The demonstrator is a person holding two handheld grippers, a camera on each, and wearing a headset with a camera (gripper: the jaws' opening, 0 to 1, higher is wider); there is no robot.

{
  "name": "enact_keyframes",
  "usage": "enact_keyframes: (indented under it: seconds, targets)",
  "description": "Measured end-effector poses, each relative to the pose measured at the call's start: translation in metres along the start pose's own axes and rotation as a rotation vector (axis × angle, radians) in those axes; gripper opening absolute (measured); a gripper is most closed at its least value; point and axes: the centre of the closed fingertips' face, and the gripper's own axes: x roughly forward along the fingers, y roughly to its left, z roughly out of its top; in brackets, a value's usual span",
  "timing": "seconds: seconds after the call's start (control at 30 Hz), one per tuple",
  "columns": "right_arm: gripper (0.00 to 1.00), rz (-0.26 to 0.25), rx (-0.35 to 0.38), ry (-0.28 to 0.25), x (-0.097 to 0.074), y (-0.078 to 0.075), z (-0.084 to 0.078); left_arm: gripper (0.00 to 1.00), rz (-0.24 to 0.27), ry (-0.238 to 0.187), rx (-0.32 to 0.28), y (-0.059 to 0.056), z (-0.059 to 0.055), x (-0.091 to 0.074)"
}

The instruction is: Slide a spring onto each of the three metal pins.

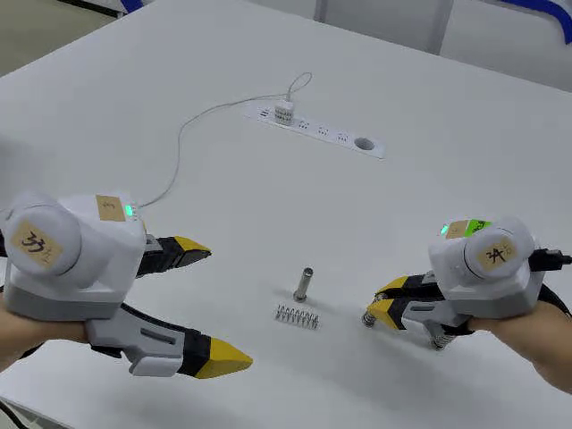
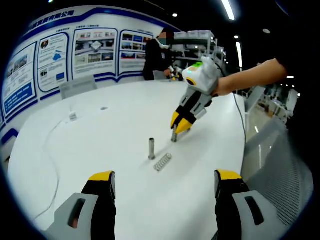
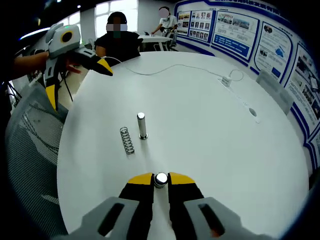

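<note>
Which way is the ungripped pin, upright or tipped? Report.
Upright: the pin stands on end on the table, the spring lying flat beside it.

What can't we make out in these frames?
- held pin: in the right gripper view, the right gripper covers its shaft, so whether a spring is on it is unclear.
- coiled item, head view: the gripper body hides most of it; pin or spring, cannot tell.

White housings on left gripper (image 1: 222,307) and right gripper (image 1: 380,302); black jaws, yellow tips. Tan handwritten labels, green LEDs.
</note>
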Motion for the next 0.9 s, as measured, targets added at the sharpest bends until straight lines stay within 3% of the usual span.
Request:
enact_keyframes:
  seconds: [0.27, 0.47, 0.7, 0.83, 0.9]
  targets:
    - [0.15, -0.004, -0.006, 0.007, -0.003, 0.003, -0.001, 0.83, -0.011, -0.004, 0.02, -0.006, 0.005, 0.003]
    - [0.17, -0.029, -0.005, -0.037, -0.018, 0.002, 0.013, 0.83, -0.013, 0.005, 0.026, -0.005, 0.003, 0.001]
    - [0.17, -0.064, -0.002, -0.09, -0.031, -0.002, 0.036, 0.83, -0.003, -0.024, 0.055, 0.002, 0.022, -0.002]
    - [0.17, -0.059, -0.021, -0.112, -0.033, 0.005, 0.049, 0.83, 0.003, -0.082, 0.032, 0.004, 0.036, -0.005]
    - [0.17, -0.047, -0.036, -0.118, -0.031, 0.011, 0.055, 0.83, 0.008, -0.085, 0.034, 0.004, 0.037, -0.006]
